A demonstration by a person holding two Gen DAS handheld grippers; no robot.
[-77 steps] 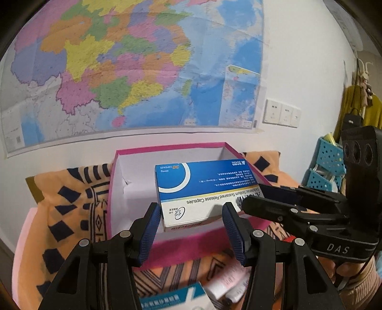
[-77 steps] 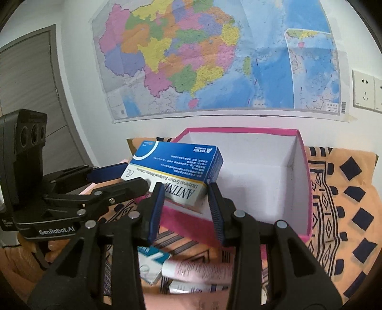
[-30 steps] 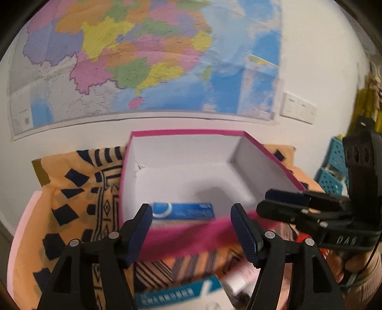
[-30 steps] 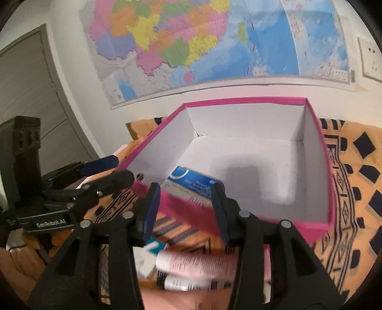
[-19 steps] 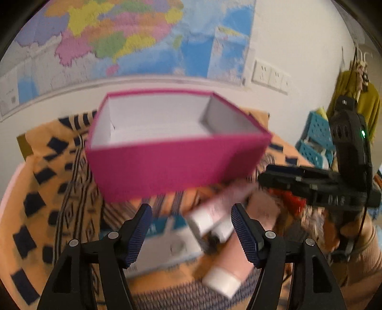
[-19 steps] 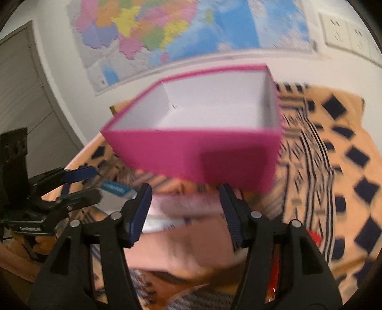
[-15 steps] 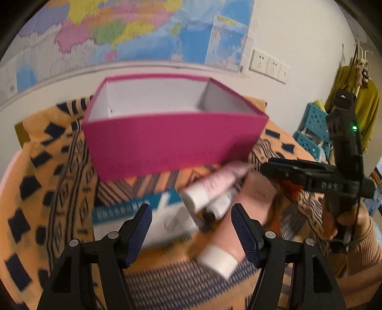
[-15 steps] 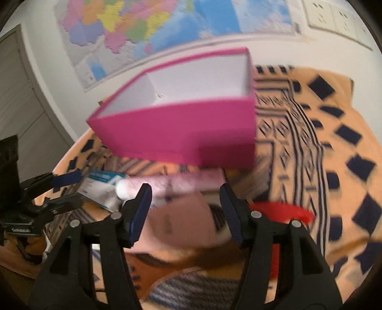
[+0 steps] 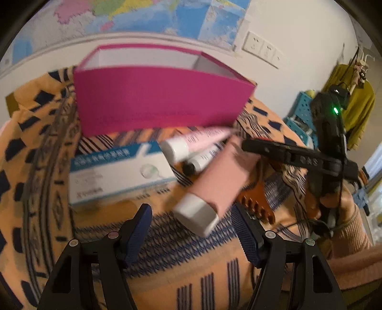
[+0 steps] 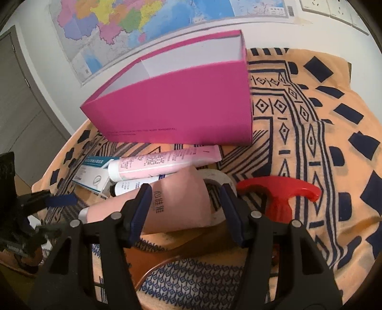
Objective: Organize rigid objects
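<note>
Claws hanging spread over clutter on a patterned surface.

Left claw [image 9: 191,229] and right claw [image 10: 186,209] are both gaping wide, gripping nothing. Orange cloth [image 10: 310,124] with navy motifs is covering the surface; a magenta box [image 10: 181,107] is sitting at its far side under a wall map [image 10: 143,19]. Nearer, a pink tube [image 10: 164,162] is lying beside a larger peach tube [image 10: 176,205], a blue-white carton [image 9: 114,174] to the left, a red hook-shaped piece [image 10: 279,190] to the right.
</note>
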